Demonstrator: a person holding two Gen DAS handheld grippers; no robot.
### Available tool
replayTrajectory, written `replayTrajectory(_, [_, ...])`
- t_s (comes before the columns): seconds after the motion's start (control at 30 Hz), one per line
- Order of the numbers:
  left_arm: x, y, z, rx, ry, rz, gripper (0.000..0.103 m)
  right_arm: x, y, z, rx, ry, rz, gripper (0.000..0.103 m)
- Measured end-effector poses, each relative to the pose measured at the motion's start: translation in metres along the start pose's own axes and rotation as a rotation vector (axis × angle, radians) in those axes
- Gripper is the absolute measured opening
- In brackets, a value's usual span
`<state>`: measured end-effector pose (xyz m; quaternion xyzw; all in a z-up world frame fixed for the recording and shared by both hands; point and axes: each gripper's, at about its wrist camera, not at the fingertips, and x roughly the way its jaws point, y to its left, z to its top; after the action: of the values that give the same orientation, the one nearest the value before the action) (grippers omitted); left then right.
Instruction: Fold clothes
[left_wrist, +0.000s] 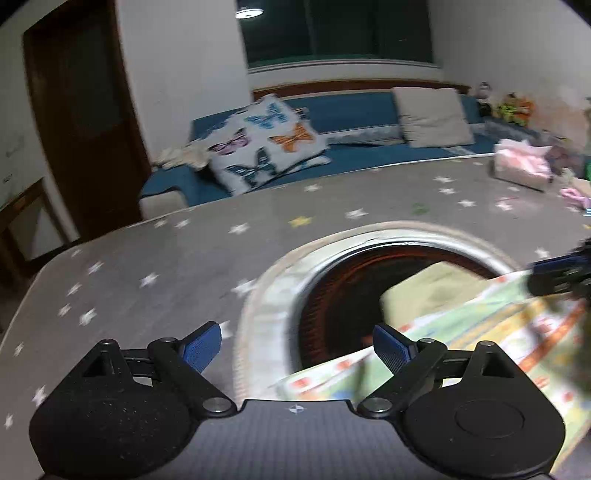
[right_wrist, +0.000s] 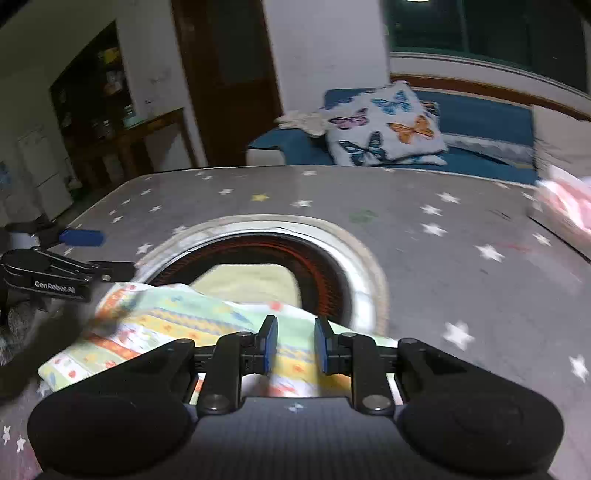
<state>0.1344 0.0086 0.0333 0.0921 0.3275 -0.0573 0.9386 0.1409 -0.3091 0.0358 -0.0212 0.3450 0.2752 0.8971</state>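
A small patterned garment (right_wrist: 177, 317), pale green with orange and yellow prints, lies on the grey star-print table (right_wrist: 461, 266). Its plain yellow part (right_wrist: 251, 277) hangs over a round recess. My right gripper (right_wrist: 295, 345) hovers just above the garment's near edge, its blue pads a narrow gap apart with cloth showing beneath them. In the left wrist view the garment (left_wrist: 480, 332) is at the lower right. My left gripper (left_wrist: 299, 347) is open wide above the recess rim, its right fingertip (left_wrist: 391, 347) at the garment's edge. The right gripper (left_wrist: 554, 275) shows at the right edge.
The round recess (right_wrist: 332, 273) with a metal rim and red-black ring sits mid-table. A pink tissue pack (right_wrist: 565, 206) is on the table's far right. Beyond the table edge are a blue sofa (right_wrist: 480, 118), a butterfly cushion (right_wrist: 388, 125) and a dark wooden door (left_wrist: 85, 110).
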Motion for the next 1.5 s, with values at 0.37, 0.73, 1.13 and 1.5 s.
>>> replayTrajectory(0.37, [0.048, -0.038, 0.007, 0.064, 0.086, -0.004, 0.099, 0.042, 0.022, 0.003, -0.089, 0.042, -0.037, 0.027])
replayTrajectory(0.73, [0.018, -0.012, -0.001, -0.025, 0.040, 0.022, 0.101, 0.010, 0.060, -0.014, -0.201, 0.021, 0.013, 0.043])
replayTrajectory(1.13, [-0.013, 0.019, -0.025, -0.148, 0.029, 0.065, 0.103, 0.000, 0.132, -0.048, -0.343, -0.007, 0.076, 0.053])
replayTrajectory(1.5, [-0.033, 0.025, -0.044, -0.212, 0.030, 0.065, 0.103, -0.011, 0.168, -0.065, -0.407, -0.044, 0.106, 0.055])
